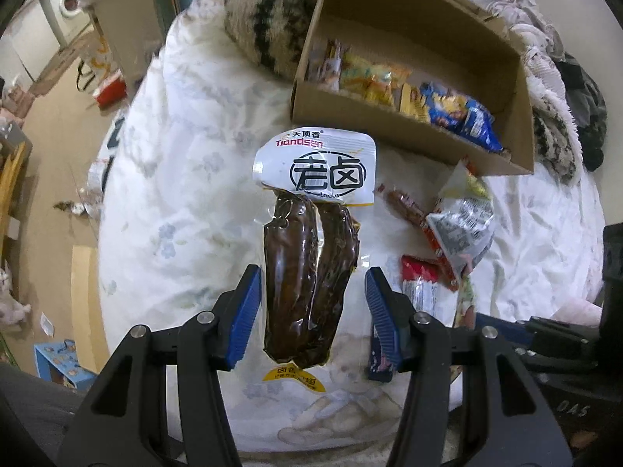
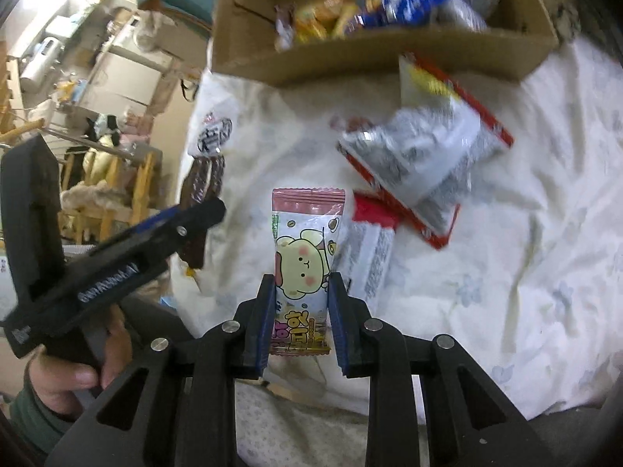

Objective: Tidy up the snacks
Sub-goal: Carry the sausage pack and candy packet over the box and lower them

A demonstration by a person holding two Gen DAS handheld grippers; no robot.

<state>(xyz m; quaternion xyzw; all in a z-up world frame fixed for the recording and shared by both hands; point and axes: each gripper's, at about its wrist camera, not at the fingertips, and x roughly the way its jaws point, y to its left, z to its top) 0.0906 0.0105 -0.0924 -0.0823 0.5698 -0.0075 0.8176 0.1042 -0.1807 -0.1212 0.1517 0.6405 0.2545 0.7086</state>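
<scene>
In the left wrist view a vacuum pack of brown braised meat [image 1: 307, 272] with a white label hangs lengthwise in my left gripper [image 1: 312, 270], whose blue pads sit on its clear edges. From the right wrist view the same left gripper [image 2: 210, 206] holds that meat pack [image 2: 202, 183] above the bed's left side. My right gripper [image 2: 302, 276] is shut on a pink candy pack [image 2: 305, 241] printed with a cartoon puppy. A cardboard box [image 1: 389, 124] [image 2: 350, 58] lies beyond, holding several yellow and blue snack bags.
Loose on the white floral bedsheet [image 2: 506, 272] lie a silver-and-red bag [image 2: 428, 155] [image 1: 463, 222], a red-and-white pack [image 2: 373, 241] [image 1: 420, 284] and a small sausage [image 1: 405, 206]. A striped knitted cushion [image 1: 264, 11] sits left of the box. The bed drops to a cluttered floor [image 1: 58, 155] at left.
</scene>
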